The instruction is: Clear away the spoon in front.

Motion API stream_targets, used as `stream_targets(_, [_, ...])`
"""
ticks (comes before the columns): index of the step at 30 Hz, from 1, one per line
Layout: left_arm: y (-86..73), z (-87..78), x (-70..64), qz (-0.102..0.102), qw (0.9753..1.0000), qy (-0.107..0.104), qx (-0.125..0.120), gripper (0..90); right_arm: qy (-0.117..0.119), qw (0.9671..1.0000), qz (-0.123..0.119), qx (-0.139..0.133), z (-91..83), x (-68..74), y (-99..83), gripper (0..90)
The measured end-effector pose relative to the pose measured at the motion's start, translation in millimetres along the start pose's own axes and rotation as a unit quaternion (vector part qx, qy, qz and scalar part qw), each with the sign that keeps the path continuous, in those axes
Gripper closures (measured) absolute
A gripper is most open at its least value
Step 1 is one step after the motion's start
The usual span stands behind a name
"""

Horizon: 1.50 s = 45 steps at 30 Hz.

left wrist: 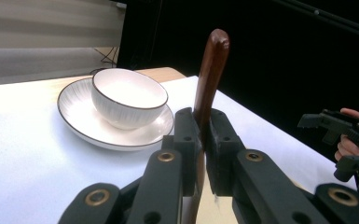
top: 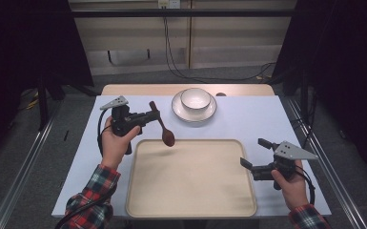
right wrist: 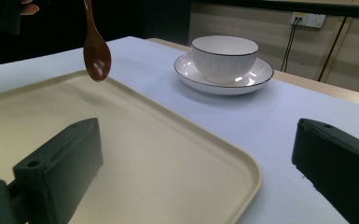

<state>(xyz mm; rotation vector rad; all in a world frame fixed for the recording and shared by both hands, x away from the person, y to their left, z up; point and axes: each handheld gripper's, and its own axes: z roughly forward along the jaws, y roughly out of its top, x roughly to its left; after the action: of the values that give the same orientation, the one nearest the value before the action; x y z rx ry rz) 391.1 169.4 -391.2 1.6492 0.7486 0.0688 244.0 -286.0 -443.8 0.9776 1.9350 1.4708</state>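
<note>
Above tray point(top: 190, 200), left tongs point(top: 155, 114) clamp spoon point(top: 163, 129).

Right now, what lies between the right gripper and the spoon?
In the high view, just bare tray lies between the open right gripper and the wooden spoon held above its far-left edge.

The tray point(top: 190, 179) lies on the table point(top: 267, 119). Behind the tray, well apart from it, a bowl point(top: 194, 98) sits in a saucer point(top: 178, 110). A spoon point(top: 164, 129) hangs over the tray's far left edge. The left gripper point(top: 153, 113) is behind the tray's left corner, the right gripper point(top: 256, 153) just beside its right edge.
</note>
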Motion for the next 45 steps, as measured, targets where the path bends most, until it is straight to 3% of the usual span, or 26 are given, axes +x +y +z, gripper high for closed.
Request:
stream_targets(7, [-6.8, -3.3, -2.3, -0.008, 0.9999, -0.007, 0.004, 84.2, 0.0, 1.0, -0.001, 0.001, 0.0, 0.1, -0.1, 1.3])
stream_targets(21, [-13.4, -12.6, -9.2, 0.002, 0.9997, -0.013, 0.019, 84.2, 0.003, 1.0, -0.003, 0.002, 0.6, 0.3, -0.4, 1.3])
stream_targets(45, [-23.1, -9.6, -18.5, 0.003, 0.9989, -0.031, 0.034, 84.2, 0.003, 1.0, -0.003, 0.002, 0.9, 0.7, -0.1, 1.3])
